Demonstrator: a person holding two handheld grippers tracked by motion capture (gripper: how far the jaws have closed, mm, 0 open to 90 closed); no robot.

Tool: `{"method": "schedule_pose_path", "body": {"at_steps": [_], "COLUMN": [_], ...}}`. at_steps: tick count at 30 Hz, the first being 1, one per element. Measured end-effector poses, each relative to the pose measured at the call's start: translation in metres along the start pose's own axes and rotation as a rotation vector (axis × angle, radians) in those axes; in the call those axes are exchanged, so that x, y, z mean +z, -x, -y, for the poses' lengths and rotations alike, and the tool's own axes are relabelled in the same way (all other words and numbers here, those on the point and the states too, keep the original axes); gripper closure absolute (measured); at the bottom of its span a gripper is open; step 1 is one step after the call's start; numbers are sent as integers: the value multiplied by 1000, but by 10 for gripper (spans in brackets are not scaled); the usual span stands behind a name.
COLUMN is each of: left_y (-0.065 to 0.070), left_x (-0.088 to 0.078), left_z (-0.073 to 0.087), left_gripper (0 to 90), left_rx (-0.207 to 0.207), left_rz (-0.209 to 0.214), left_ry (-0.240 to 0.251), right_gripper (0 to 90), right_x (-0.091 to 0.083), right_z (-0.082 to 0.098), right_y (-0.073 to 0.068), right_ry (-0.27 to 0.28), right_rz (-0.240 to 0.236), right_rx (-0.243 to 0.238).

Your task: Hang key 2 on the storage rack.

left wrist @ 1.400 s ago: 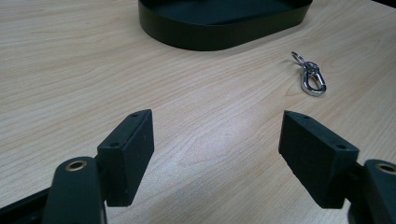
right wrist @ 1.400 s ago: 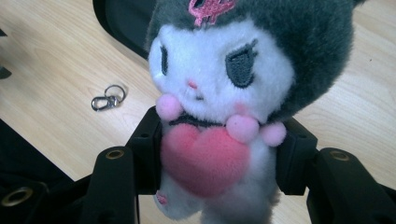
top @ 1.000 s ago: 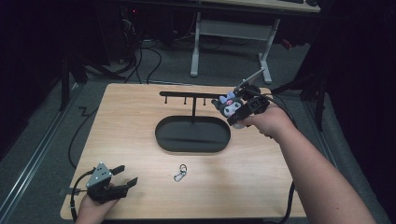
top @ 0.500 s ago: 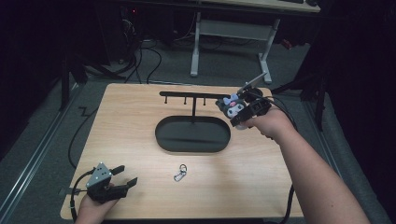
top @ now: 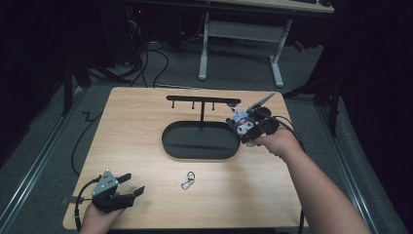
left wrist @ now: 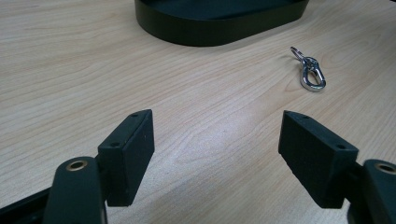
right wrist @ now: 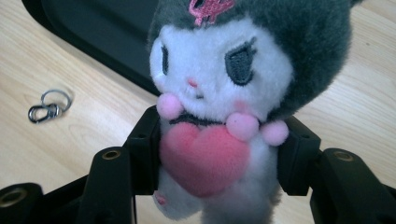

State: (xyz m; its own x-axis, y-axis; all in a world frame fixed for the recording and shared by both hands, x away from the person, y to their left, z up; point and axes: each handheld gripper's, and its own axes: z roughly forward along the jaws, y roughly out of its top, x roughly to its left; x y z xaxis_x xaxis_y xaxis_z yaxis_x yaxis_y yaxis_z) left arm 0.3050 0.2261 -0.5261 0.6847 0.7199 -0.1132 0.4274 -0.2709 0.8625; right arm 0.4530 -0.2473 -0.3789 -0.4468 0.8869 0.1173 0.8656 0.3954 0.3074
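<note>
A plush toy with a grey hood, white face and pink heart sits between the jaws of my right gripper, which is shut on its body. These jaws have just been opening a little, with the toy still pressed between the pads. The toy hangs low over the right end of the black oval tray. My left gripper rests at the table's front left, open, with bare wood between its fingers. A small silver clasp with a key ring lies in front of the tray.
A black stand with a hooked crossbar rises from the tray. The tray's rim and the clasp lie ahead of the left gripper. In the right gripper view the clasp is at left. A desk frame stands behind the table.
My right hand has come down and toward me with the plush toy, from beside the crossbar to the tray's right end. The left hand has not moved.
</note>
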Motion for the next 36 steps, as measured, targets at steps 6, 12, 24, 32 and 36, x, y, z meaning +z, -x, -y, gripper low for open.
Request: {"method": "schedule_pose_path", "body": {"at_steps": [6, 12, 24, 32, 36], "left_y": [0, 0, 1, 1, 1], "left_x": [0, 0, 0, 1, 2], "left_z": [0, 0, 0, 1, 0], "left_gripper": [274, 275, 275, 275, 275], "left_rx": [-1, 0, 0, -1, 4], "left_rz": [0, 3, -8, -7, -4], "left_ry": [3, -2, -4, -6, -6], "right_gripper": [442, 428, 370, 307, 256], "right_x": [18, 30, 53, 50, 45], "right_z": [1, 0, 0, 5, 9], "right_y": [-4, -5, 2, 2, 4], "right_ry": [26, 74, 126, 133, 127], "right_rz": [-6, 5, 21, 33, 39], "right_rx": [4, 17, 60, 55, 70]}}
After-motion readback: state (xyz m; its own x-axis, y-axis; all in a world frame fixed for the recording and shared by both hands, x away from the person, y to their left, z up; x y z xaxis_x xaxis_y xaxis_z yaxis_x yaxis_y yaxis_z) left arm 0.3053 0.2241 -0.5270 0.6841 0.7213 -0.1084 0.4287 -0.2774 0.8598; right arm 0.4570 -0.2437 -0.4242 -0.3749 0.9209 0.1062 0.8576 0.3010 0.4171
